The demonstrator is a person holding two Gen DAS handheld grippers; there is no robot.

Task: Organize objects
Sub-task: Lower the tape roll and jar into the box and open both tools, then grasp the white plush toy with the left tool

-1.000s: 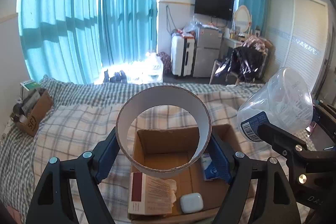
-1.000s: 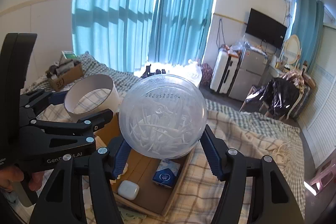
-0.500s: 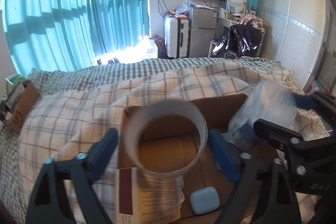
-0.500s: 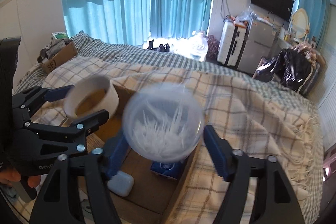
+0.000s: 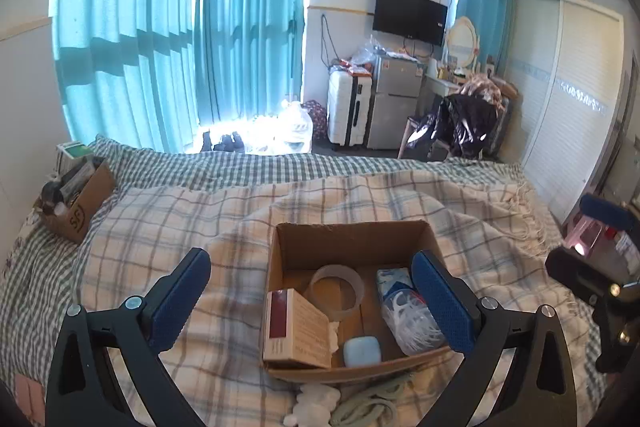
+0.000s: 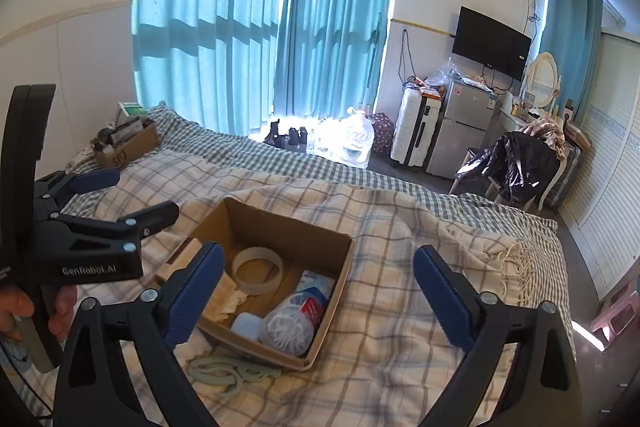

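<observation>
An open cardboard box [image 5: 352,235] sits on the checked blanket. Inside lie a white tape ring [image 5: 337,291], a clear tub of floss picks [image 5: 408,323] on its side, a red-and-white carton [image 5: 296,331], a pale blue case [image 5: 361,351] and a blue tissue pack [image 5: 390,277]. My left gripper [image 5: 310,261] hovers open above the box's near side with nothing in it. In the right wrist view the box [image 6: 280,223], ring [image 6: 258,269] and tub [image 6: 288,327] lie lower left. My right gripper [image 6: 320,253] is empty, its jaws still opening.
A pale green cord [image 6: 228,371] and white cotton lumps [image 5: 316,399] lie on the blanket in front of the box. A second cardboard box [image 5: 80,203] of odds and ends stands at the bed's far left. A hand [image 6: 16,307] grips the left tool.
Both grippers opened and let go: the tape ring and the tub dropped into the box. Both grippers then drew back and up from it.
</observation>
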